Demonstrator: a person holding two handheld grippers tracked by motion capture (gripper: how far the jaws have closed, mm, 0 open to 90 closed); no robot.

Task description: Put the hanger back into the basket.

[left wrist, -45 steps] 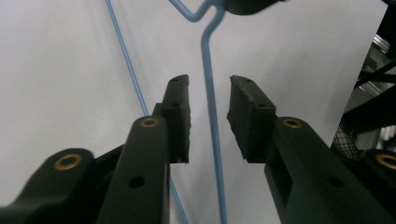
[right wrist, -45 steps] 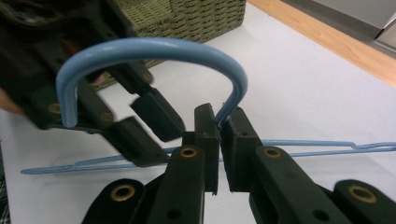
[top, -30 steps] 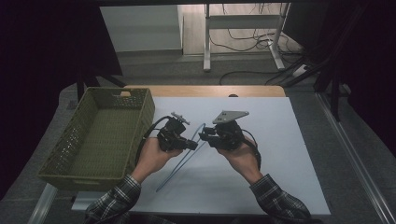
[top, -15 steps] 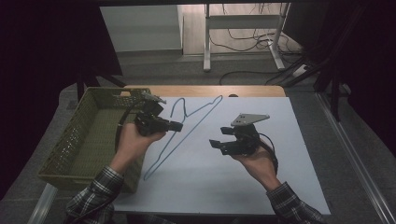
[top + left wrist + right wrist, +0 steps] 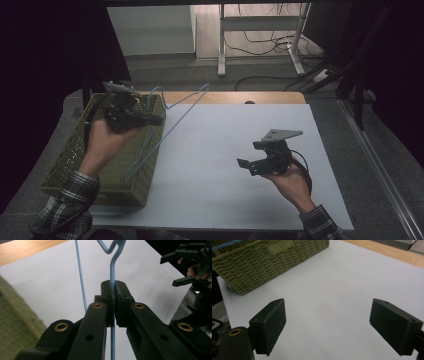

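A light blue wire hanger (image 5: pixel 170 127) hangs tilted in the air, its lower end over the green woven basket (image 5: pixel 125 192) at the table's left. My left gripper (image 5: pixel 159 120) is above the basket, shut on the hanger's wire near the hook. In the left gripper view the jaws of this gripper (image 5: pixel 114 290) pinch the thin blue hanger (image 5: pixel 112 270), which runs straight up between them. My right gripper (image 5: pixel 248 154) is held over the white table top (image 5: pixel 225 200) at the right, open and holding nothing. Its jaws (image 5: pixel 328 315) stand wide apart.
The basket (image 5: pixel 267 262) takes up the table's left side. A wooden strip (image 5: pixel 250 97) runs along the table's far edge. Beyond it are table legs and cables on the floor. The right gripper (image 5: pixel 168 271) shows far off in the left gripper view.
Both grippers were close together at the hanger in the table's middle. The left one has carried the hanger left and up over the basket. The right one moved away right, open.
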